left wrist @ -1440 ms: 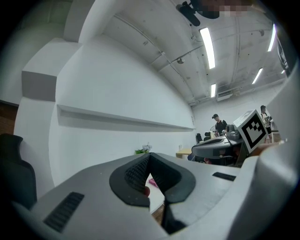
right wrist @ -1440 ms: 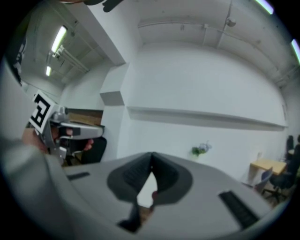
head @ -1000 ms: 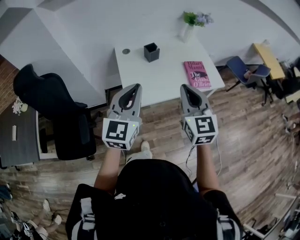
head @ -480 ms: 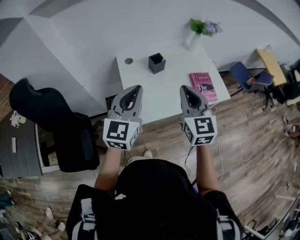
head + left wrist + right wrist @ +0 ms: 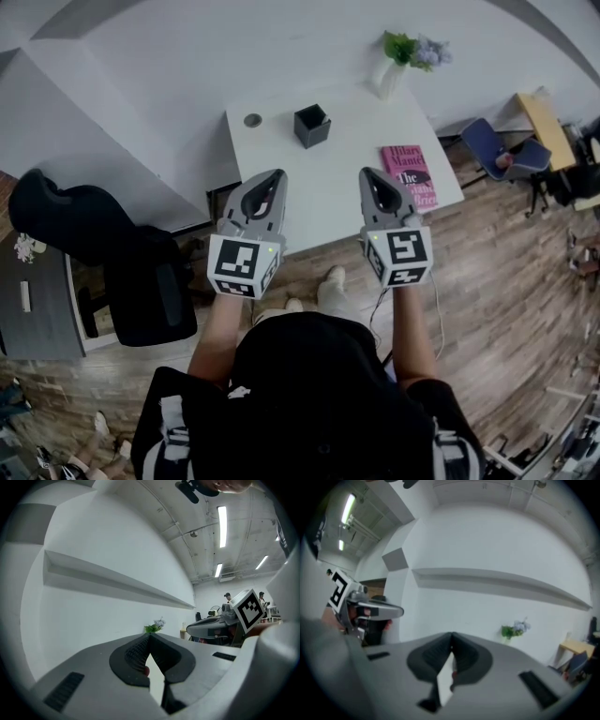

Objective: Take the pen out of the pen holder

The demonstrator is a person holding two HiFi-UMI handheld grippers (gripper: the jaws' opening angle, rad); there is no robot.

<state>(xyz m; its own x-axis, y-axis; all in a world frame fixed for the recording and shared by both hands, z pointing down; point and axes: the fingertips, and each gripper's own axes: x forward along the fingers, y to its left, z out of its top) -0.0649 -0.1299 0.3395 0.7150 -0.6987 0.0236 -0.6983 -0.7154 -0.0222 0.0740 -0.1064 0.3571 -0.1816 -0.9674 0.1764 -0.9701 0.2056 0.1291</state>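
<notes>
A white wall backs a small white tabletop [image 5: 347,150] standing on a wood-plank floor, with a black office chair [image 5: 112,253] off to the left. Near the far left part of the tabletop sits the black, square pen holder [image 5: 312,125], upright with its mouth facing up. No pen can be made out in it from the head view, and neither gripper view shows the holder at all. A pink book [image 5: 410,175] lies well to its right, and a vase of flowers [image 5: 398,58] stands at the back edge. The left claw [image 5: 272,176] and the right claw [image 5: 368,174] are held side by side over the near edge of the tabletop, both pointing roughly level toward the wall. Each has its jaws closed tip to tip with nothing between them. The holder lies ahead of both and between their lines, well apart from either, perhaps slightly closer to the left claw. Any pen inside would likely stand upright, so the chosen claw would probably have to open and come in above the holder's mouth.
</notes>
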